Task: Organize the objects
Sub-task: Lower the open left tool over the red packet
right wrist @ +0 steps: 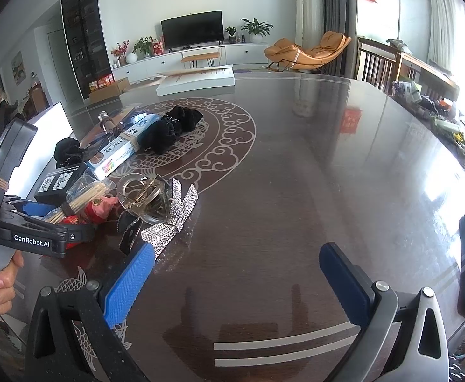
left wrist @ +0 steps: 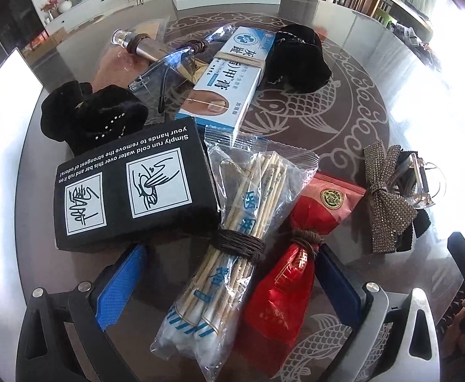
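Note:
My left gripper [left wrist: 229, 273] is open, its blue fingers on either side of a clear bag of cotton swabs [left wrist: 232, 242] and a red foil packet [left wrist: 292, 254], both tied with brown cord. A black box [left wrist: 130, 187] with white pictograms lies left of them. Beyond are a blue-white ointment box [left wrist: 229, 76], clear glasses [left wrist: 162, 70], a metal bottle [left wrist: 137, 44] and two black velvet pouches [left wrist: 296, 57]. A rhinestone bow hair clip [left wrist: 388, 197] lies to the right. My right gripper [right wrist: 235, 273] is open and empty over bare table, with the bow clip [right wrist: 168, 219] just left of its left finger.
The items sit on a dark glossy table [right wrist: 312, 165] with a silver fish and cloud inlay. A white flat box [right wrist: 197, 79] lies at the far edge. A white panel [right wrist: 51, 124] stands at the left. Cluttered shelves [right wrist: 439, 108] are at the far right.

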Motion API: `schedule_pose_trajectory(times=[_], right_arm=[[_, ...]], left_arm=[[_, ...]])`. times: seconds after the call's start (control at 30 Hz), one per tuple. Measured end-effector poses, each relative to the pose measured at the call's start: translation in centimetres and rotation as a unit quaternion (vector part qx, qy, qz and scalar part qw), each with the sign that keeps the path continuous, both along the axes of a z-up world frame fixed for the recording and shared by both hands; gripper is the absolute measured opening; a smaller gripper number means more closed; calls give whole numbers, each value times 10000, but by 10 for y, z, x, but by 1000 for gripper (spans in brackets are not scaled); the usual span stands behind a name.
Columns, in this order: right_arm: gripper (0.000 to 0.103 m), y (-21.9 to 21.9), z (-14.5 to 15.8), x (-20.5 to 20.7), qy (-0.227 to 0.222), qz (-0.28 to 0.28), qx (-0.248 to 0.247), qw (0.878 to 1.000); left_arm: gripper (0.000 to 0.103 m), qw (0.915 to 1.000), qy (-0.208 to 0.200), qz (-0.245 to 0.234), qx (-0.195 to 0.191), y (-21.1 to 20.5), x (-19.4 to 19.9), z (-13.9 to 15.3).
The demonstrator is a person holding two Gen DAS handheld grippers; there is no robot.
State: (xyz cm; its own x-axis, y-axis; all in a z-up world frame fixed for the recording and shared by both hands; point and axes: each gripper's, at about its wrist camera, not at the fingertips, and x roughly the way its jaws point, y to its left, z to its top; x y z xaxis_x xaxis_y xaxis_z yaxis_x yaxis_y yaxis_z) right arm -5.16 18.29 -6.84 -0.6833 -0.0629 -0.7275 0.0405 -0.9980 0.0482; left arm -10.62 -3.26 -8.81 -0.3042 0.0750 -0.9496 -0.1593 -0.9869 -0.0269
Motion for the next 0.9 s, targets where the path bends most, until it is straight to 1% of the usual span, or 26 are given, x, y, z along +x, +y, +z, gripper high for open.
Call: schedule_pose_trajectory(times=[0.1,0.2,0.3,0.47,0.63,0.73,0.8,0.87,0.9], right_arm=[[103,0,0,0,-2,-1,-4,10000],[103,0,0,0,-2,2,3,10000],[103,-1,-1,0,0,2,2,10000],[103,0,0,0,-5,-10,-10,10000],[103,2,1,0,21,-28,-33,10000],[103,1,0,0,-2,-20,-21,10000],[103,0,-1,-1,-26,1,3,10000],[103,-2,-2,-1,-27,25,39,10000],[103,-3,-2,-1,-23,32,59,10000]], left_arm=[[103,9999,-27,153,67,-8,-5,2],[103,9993,-43,329,-144,-13,-8,1],[103,9992,-25,370,-147,-17,-6,2],[103,9989,-39,439,-147,-26,4,4],[103,9982,-46,582,-154,-47,21,6],[103,9982,-103,571,-161,-57,25,8],[103,9986,-161,441,-244,-58,26,10],[103,9982,-23,381,-468,-57,30,19],[103,9978,155,379,-528,-55,34,28]])
